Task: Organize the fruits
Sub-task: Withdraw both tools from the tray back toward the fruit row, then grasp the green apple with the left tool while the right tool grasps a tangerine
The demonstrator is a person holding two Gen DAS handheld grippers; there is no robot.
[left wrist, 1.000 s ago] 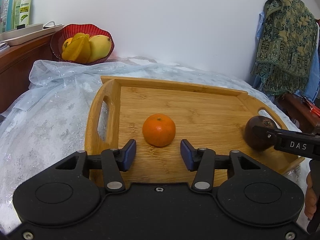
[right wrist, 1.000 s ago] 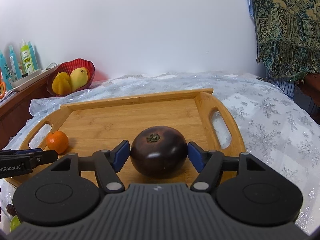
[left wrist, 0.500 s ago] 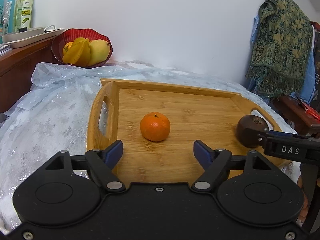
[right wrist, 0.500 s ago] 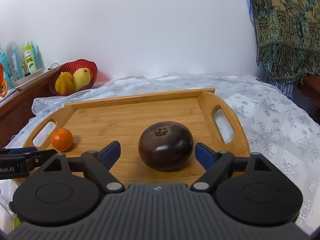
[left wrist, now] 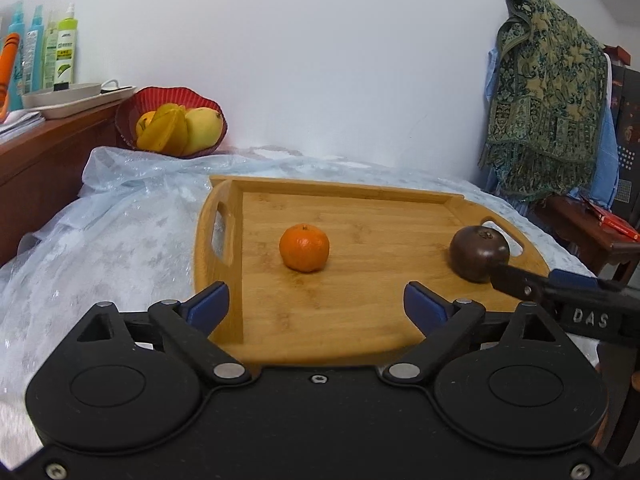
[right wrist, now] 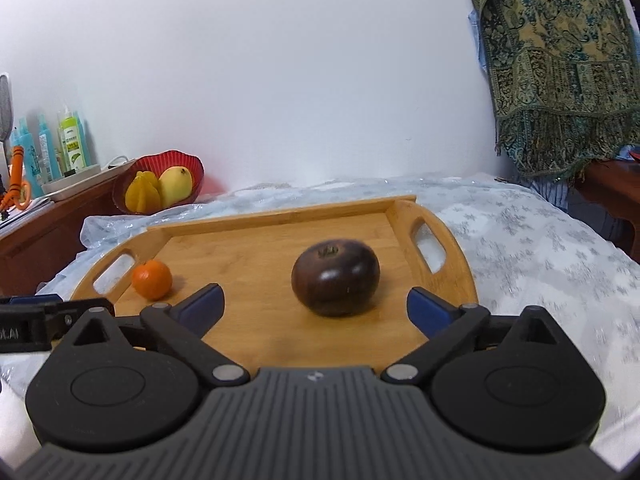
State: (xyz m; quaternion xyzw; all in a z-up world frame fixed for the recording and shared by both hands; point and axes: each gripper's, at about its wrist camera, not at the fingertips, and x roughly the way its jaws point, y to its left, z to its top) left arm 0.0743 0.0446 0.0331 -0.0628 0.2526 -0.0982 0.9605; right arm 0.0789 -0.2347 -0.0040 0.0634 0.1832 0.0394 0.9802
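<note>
Left gripper (left wrist: 316, 304), right gripper (right wrist: 316, 306): jaws just opened wide (apparently empty).

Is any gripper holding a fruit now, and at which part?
Nothing is held. Left gripper and right gripper stand open; orange and dark fruit rest free on the tray.

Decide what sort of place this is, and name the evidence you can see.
Probably a room in a home: a wooden tray sits on a plastic-covered tablecloth, a patterned shawl hangs at the right, and bottles stand on a wooden cabinet.

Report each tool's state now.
Left tool: open, just widened, orange free ahead.
Right tool: open, just widened, dark fruit free ahead.
</note>
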